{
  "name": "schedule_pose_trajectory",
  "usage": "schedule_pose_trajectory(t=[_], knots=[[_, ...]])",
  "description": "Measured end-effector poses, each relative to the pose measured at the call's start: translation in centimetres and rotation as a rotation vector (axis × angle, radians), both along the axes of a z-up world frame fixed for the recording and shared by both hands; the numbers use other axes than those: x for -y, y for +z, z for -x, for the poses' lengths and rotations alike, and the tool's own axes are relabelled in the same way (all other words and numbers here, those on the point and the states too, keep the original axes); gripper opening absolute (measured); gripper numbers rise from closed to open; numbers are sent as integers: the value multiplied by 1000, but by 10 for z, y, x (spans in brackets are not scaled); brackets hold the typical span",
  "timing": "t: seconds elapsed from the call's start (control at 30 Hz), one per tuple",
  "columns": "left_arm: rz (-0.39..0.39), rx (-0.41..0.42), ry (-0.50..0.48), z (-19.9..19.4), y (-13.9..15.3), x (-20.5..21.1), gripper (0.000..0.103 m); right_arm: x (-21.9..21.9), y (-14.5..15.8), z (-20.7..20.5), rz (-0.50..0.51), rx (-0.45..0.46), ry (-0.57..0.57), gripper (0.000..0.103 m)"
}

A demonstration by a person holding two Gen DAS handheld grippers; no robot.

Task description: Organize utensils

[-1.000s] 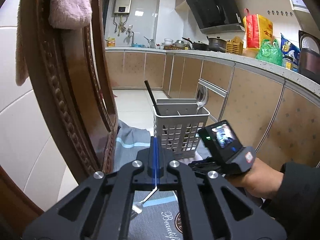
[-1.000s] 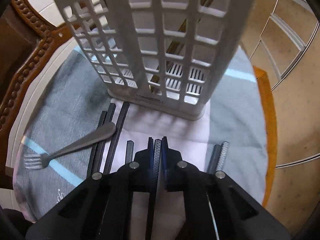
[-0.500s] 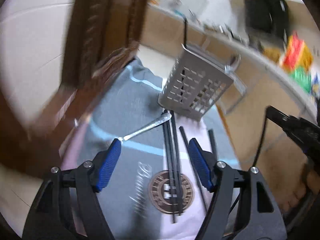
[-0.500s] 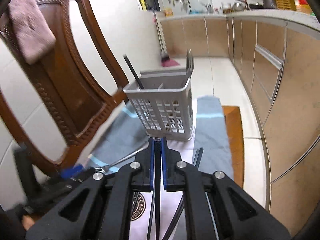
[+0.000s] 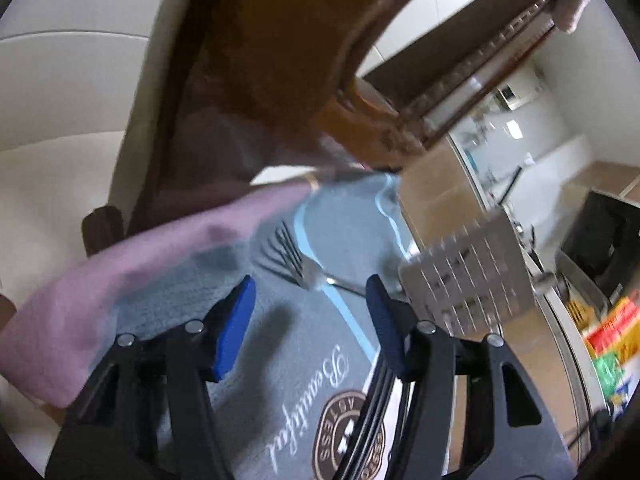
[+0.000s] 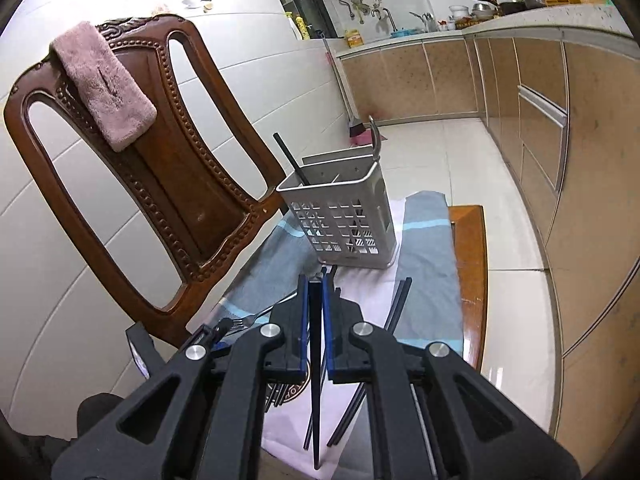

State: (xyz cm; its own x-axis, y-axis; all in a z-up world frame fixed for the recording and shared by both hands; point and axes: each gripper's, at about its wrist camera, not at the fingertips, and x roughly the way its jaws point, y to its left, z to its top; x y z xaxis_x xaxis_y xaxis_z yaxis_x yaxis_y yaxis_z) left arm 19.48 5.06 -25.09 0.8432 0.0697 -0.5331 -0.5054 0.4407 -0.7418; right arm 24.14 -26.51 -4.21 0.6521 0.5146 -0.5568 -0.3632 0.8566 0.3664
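Kitchen tiles and cabinets behind, and on the wooden chair (image 6: 132, 184) a grey-blue towel (image 5: 344, 220) is spread with cutlery scattered over it. Right gripper (image 6: 315, 300) is clamped tight on a black chopstick (image 6: 316, 392), raised, with the white basket (image 6: 340, 220) standing ahead of it. Left gripper (image 5: 310, 308) is spread wide, low over the towel, and the fork (image 5: 300, 260) lies just beyond its fingertips, tines toward the chair back, handle running toward the basket. Risky bit: that thin chopstick could swivel in the pinch and clip the basket rim, tipping the light basket. On the left, closing early would snag cloth, since the fork isn't between the pads yet.
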Motion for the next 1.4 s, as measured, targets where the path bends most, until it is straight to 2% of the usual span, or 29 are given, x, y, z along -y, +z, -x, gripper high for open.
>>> schedule_pose_trajectory(t=[0.13,0.3,0.37,0.43,0.5,0.57,0.63,0.87,1.0,1.07,1.1,1.2,1.27,1.4], knots=[[-25,-9,36,-2,-3,5,59,4,-5,4,-14,-12,16,7],[13,-25,63,-5,1,-2,59,10,-5,8,-25,-10,20,7],[41,-31,60,-15,0,-6,56,12,-4,8,-35,-10,20,7],[48,-56,96,-19,0,-8,53,14,-4,8,-39,-9,20,7],[22,-95,96,-28,0,-4,48,15,-4,7,-43,-14,23,7],[11,-120,97,-34,-3,-2,21,16,-4,8,-43,-14,28,7],[15,-141,98,-38,-9,-1,8,17,-4,10,-49,-16,29,7],[-16,-144,8,-38,-4,1,7,24,-5,17,-56,-27,24,7],[-146,-93,-56,-25,27,3,3,26,-1,21,-66,-14,10,7],[-236,-39,-108,-13,49,10,2,26,5,25,-66,2,7,7],[-307,-9,-134,-5,64,14,2,26,9,28,-64,12,6,7],[-416,68,-194,10,94,20,2,24,22,36,-46,54,-5,7],[-516,102,-253,19,118,25,2,22,33,42,-40,82,-9,7],[-652,152,-327,33,155,31,2,18,51,52,-26,131,-22,7]])
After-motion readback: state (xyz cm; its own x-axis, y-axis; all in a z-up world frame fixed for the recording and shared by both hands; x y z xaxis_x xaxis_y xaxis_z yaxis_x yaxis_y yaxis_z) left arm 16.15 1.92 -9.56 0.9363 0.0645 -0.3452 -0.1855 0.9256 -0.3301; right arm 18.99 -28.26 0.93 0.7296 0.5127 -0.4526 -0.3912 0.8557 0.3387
